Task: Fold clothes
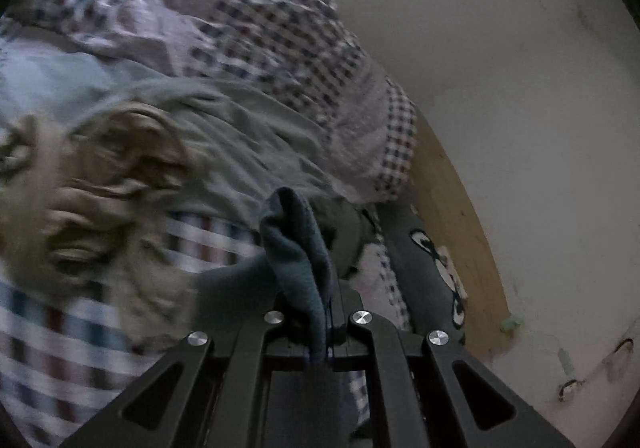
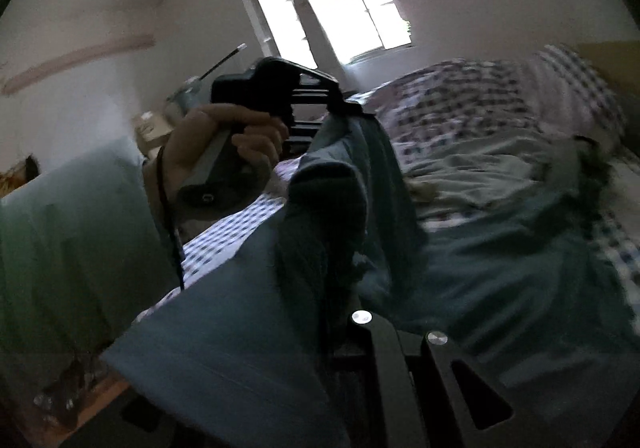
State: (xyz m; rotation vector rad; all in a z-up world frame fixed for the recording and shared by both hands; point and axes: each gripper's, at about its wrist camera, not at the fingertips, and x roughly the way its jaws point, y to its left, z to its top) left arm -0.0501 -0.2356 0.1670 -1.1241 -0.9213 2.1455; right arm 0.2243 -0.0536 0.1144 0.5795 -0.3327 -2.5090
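A dark teal garment (image 2: pixel 256 336) hangs stretched above the bed (image 2: pixel 224 232), lifted off its checked sheet. The left gripper (image 2: pixel 344 108) is clamped on one edge, the right gripper (image 2: pixel 340 248) on another. A pale green cloth (image 1: pixel 240 136) and checked quilt (image 1: pixel 280 40) lie behind.

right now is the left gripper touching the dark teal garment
Touching. The left wrist view shows the left gripper shut on a fold of the dark teal garment, the cloth bunched between its fingers.
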